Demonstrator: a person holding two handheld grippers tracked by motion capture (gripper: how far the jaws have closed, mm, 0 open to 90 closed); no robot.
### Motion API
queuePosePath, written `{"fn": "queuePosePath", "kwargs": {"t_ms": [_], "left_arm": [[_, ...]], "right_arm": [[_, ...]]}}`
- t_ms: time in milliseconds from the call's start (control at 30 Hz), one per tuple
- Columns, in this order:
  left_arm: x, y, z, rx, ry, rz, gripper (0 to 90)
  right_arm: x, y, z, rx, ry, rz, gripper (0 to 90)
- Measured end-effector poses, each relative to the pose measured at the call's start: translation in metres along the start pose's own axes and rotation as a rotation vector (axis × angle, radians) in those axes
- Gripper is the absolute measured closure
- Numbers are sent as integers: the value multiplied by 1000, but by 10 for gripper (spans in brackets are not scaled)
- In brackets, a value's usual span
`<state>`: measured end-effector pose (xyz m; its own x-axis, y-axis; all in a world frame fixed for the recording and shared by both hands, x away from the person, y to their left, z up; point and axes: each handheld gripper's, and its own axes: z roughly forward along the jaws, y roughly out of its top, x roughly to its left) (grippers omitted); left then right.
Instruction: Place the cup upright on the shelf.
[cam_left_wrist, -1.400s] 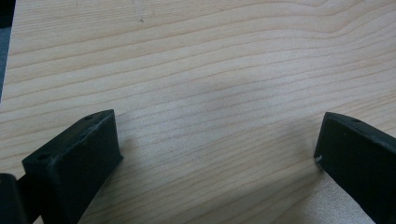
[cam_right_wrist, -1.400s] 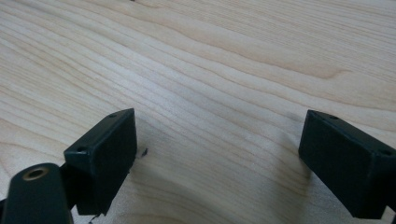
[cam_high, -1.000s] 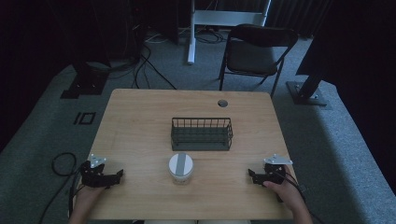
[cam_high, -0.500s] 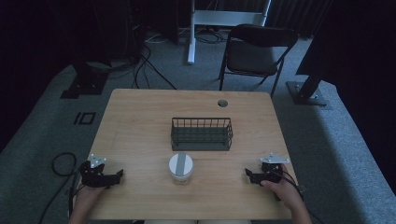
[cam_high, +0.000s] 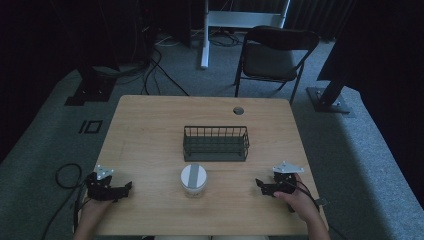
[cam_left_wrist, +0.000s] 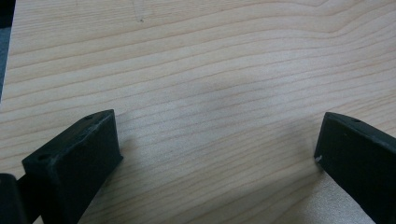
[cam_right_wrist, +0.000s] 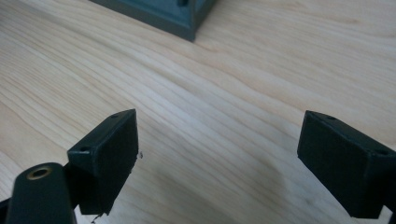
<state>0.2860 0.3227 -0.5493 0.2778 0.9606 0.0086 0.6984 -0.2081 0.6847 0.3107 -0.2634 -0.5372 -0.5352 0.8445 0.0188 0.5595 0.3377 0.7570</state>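
Jaws of our left gripper (cam_high: 127, 186) and right gripper (cam_high: 258, 184) stand wide apart, flanking the jar (cam_high: 193, 179) on the table (cam_high: 150, 130).

The room is dim, with black drapes along the sides and back. Grey carpet (cam_high: 350, 150) covers the floor around the pale wooden worktop (cam_high: 150, 130). A dark folding chair (cam_high: 272, 55) stands beyond the far edge, beside a white stand (cam_high: 205, 30). Cables (cam_high: 155, 65) trail across the carpet, and a dark metal base (cam_high: 327, 100) sits to the right.
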Motion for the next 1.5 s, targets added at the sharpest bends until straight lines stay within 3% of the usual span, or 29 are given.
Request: {"fn": "queuePosePath", "kwargs": {"t_ms": [400,667,1067,1500], "left_arm": [[0,0,0,0,0,0,2],[0,0,0,0,0,0,2],[0,0,0,0,0,0,2],[0,0,0,0,0,0,2]], "right_arm": [[20,14,5,-39,72,-51,124],[31,20,9,-67,133,-61,124],[48,24,15,-69,187,-92,125],[77,31,29,-67,282,-139,125]]}}
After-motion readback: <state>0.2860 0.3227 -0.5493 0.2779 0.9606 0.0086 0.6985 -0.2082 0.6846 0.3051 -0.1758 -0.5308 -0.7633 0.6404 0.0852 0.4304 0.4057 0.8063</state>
